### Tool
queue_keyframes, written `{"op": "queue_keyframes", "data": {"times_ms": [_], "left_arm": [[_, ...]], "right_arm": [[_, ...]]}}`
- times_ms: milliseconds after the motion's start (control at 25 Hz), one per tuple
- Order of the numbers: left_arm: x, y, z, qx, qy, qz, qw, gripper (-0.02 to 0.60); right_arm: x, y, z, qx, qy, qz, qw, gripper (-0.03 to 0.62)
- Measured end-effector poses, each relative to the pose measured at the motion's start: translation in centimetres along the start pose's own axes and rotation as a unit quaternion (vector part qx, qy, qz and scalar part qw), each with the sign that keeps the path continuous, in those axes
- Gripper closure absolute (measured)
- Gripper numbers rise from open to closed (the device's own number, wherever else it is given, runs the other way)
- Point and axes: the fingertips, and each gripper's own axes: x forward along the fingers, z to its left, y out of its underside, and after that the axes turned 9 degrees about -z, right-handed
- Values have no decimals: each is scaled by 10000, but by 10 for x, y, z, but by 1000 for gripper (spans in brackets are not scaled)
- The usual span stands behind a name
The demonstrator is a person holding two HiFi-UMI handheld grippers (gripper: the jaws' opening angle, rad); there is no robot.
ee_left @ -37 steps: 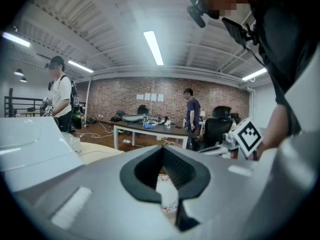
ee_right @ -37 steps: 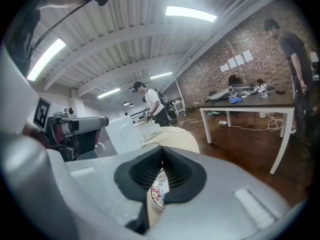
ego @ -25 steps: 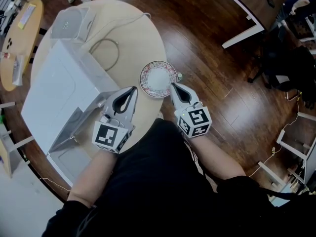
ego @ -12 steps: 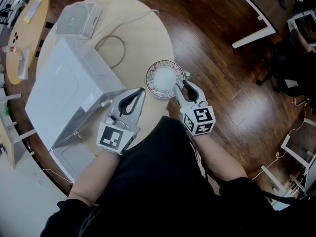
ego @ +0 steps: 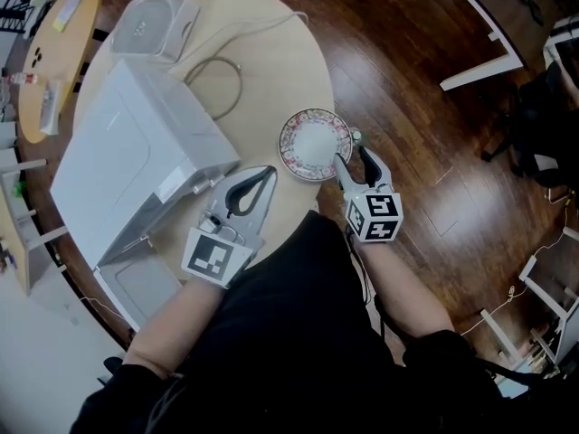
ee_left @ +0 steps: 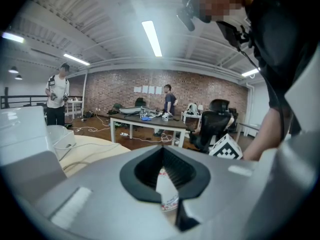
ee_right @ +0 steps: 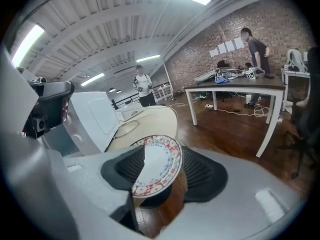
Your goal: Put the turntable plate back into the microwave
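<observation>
**Rim approach.** The plate [ego: 312, 145] lies flat on the tabletop [ego: 271, 70] near its edge, apart from the microwave [ego: 127, 152], whose door [ego: 145, 283] stands open. The right claw [ego: 353, 155] is spread, its jaws having just been opening, and the plate's near rim lies between them, not yet pinched. The left claw [ego: 270, 170] is pressed together and empty. Risk: a shallow bite on the thin, glazed rim may let the plate tilt and slip out. A misjudged closing may nudge it over the edge to the floor [ego: 407, 107].
</observation>
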Motion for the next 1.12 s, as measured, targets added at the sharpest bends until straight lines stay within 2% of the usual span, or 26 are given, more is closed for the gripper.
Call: {"op": "queue_keyframes", "data": {"times_ms": [320,480,680,1120], "left_arm": [[-11,1,10,-16,-166,114,9998,575],[-17,2,19,-32,-270,167,9995,575],[-13,-1,13,165,-102,112,9997,575],[-11,0,10,130,-14,190,9997,575]], "right_arm": [[12,15,-11,165,176,219,9995,316],[22,20,-11,245,191,270,9992,310],[29,27,-16,329,283,348,9985,310],[40,41,-18,719,164,571,9956,312]]}}
